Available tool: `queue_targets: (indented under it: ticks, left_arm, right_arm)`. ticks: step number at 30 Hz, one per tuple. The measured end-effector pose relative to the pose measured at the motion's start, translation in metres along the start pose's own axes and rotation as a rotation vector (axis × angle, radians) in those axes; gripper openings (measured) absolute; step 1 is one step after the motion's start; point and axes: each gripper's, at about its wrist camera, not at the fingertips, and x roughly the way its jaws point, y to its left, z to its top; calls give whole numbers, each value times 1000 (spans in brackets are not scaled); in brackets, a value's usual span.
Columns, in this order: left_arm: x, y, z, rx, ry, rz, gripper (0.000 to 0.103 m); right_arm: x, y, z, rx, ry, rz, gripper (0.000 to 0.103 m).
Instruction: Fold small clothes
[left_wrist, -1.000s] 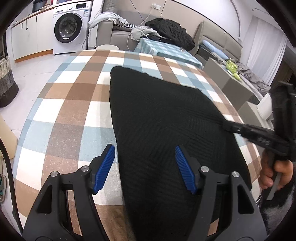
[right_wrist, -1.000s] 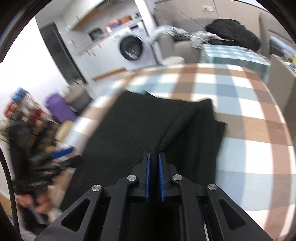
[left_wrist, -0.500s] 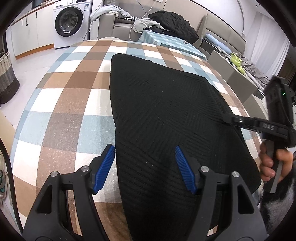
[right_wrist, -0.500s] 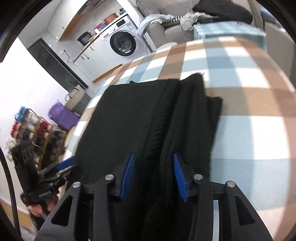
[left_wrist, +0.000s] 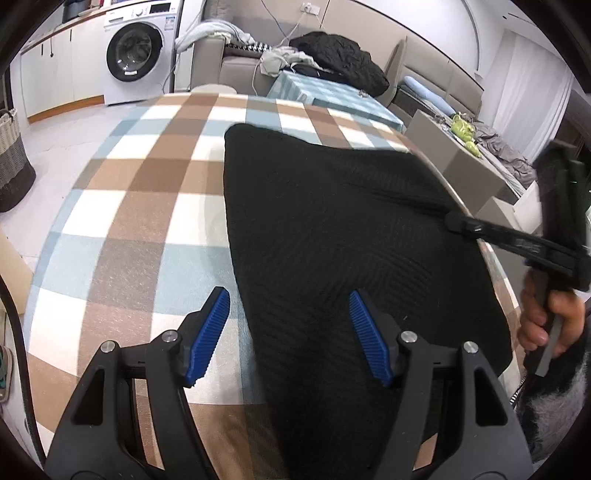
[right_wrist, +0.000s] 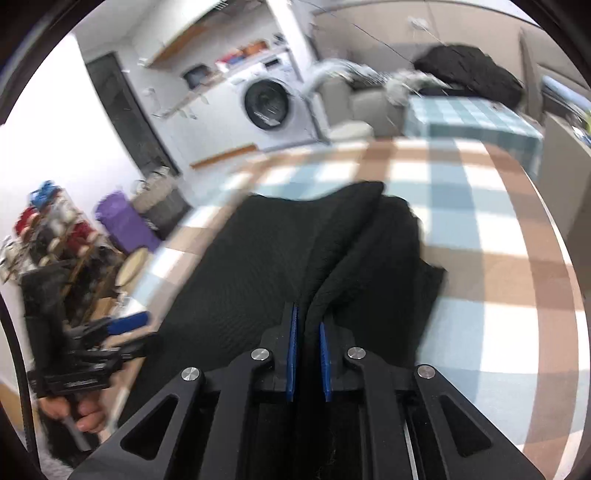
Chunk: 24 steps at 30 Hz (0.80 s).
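**Right gripper pinches a ridge of the black knit garment**

A black knit garment (left_wrist: 332, 236) lies on the checked tablecloth (left_wrist: 140, 206) of a round table, toward its right and near side. The right gripper (right_wrist: 307, 354) has just been closing – its blue pads now pinch a raised fold of the cloth, which bunches up ahead of them. The left gripper (left_wrist: 288, 332) hangs over the garment's near left edge with jaws spread wide, nothing pressed between them. A washing machine (left_wrist: 138, 51) stands far behind – beside a sofa heaped with clothes.
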Motion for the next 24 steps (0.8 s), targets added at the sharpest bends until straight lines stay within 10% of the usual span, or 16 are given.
queue_targets:
  ticks: [14, 24]
  left_arm:
    - [-3, 11, -21, -26, 56, -20, 65]
    - [-25, 3, -59, 47, 105, -52, 65]
  right_arm:
    - [-47, -24, -82, 217, 70, 230, 41]
    - [-72, 1, -112, 93, 23, 135, 12]
